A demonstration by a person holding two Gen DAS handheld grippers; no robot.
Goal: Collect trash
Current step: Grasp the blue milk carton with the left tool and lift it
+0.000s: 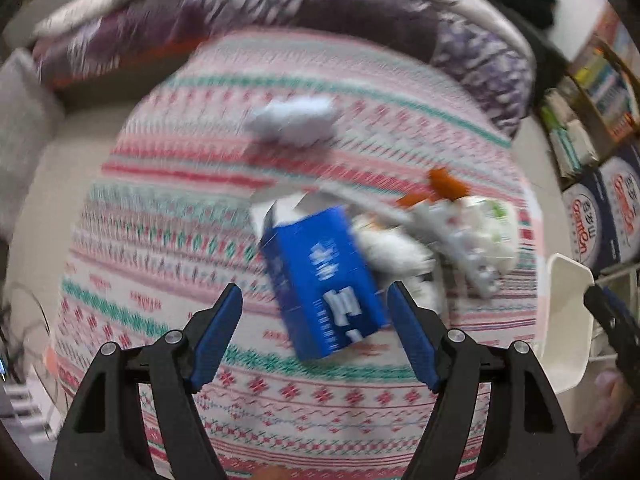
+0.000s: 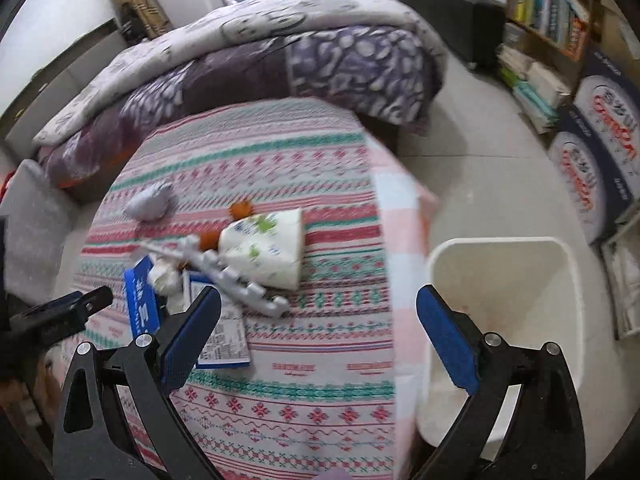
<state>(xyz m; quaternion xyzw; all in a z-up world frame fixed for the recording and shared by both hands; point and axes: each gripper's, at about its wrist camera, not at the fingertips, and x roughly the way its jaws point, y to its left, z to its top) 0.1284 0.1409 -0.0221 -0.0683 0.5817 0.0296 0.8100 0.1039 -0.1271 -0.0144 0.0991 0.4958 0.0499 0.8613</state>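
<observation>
My left claw (image 1: 314,312) hangs released over the blue carton (image 1: 320,280); right claw (image 2: 320,320) also released. Closing askew could knock it off the bench (image 1: 160,240).

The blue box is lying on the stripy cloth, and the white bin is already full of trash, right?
Not quite. The blue box does lie on the stripy cloth, but the white bin looks empty: the right wrist view looks into it and shows only bare inner walls.
</observation>
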